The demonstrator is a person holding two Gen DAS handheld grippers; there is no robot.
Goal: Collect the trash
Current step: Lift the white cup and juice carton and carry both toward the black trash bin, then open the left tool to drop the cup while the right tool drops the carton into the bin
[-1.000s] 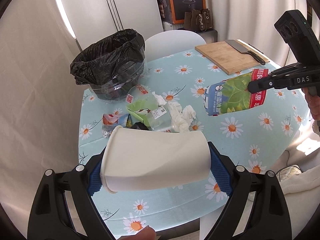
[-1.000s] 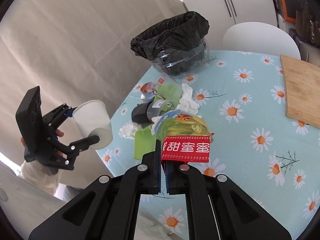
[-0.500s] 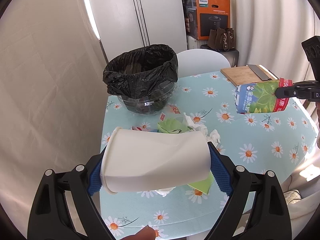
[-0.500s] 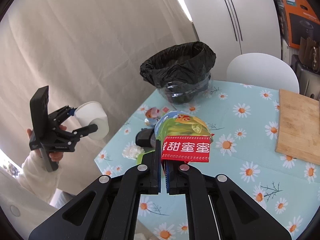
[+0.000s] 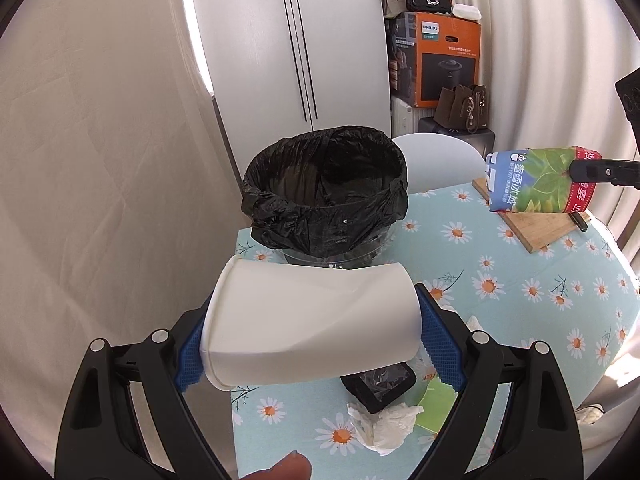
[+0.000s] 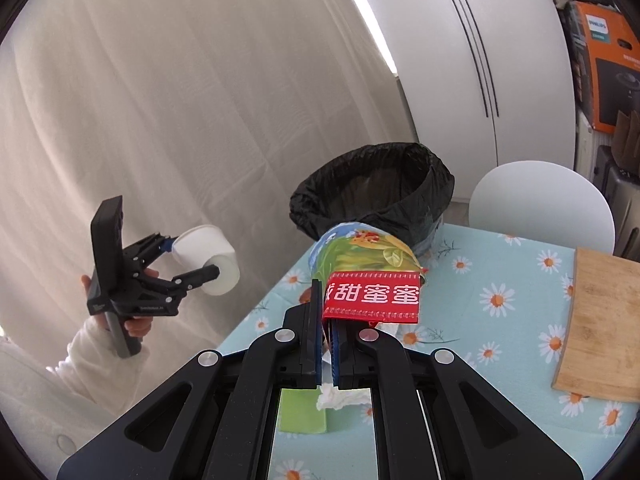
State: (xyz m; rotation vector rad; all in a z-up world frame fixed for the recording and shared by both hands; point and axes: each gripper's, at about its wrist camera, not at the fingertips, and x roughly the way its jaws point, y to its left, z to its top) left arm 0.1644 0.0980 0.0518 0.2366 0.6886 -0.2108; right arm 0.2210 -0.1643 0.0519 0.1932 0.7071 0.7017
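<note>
The orange carton [image 5: 438,64] standing at the upper right of the left wrist view is showing the word "PHILIPS" in white; smaller print beneath it is too fine to read. The printed paper cup [image 6: 370,276], sitting in the centre of the right wrist view, is carrying a red band with white Chinese characters, and the left wrist view is showing further Chinese print on its blue and green side. The right gripper [image 6: 327,322] is pinching this cup's rim with its jaws almost fully together, holding it clear of the table [image 5: 520,320]. The left gripper [image 5: 310,334] is standing wide, its blue pads pressing the two ends of a plain white paper cup [image 5: 310,320] lying sideways between them, in the lower centre of the frame. The bin [image 5: 326,196], lined with a black bag, is standing at the table's far edge, centre frame; nothing is discernible inside its dark interior. A crumpled tissue [image 5: 386,426], a black container [image 5: 378,384] and a green wrapper [image 5: 436,404] are lying on the daisy-print cloth at lower centre.
</note>
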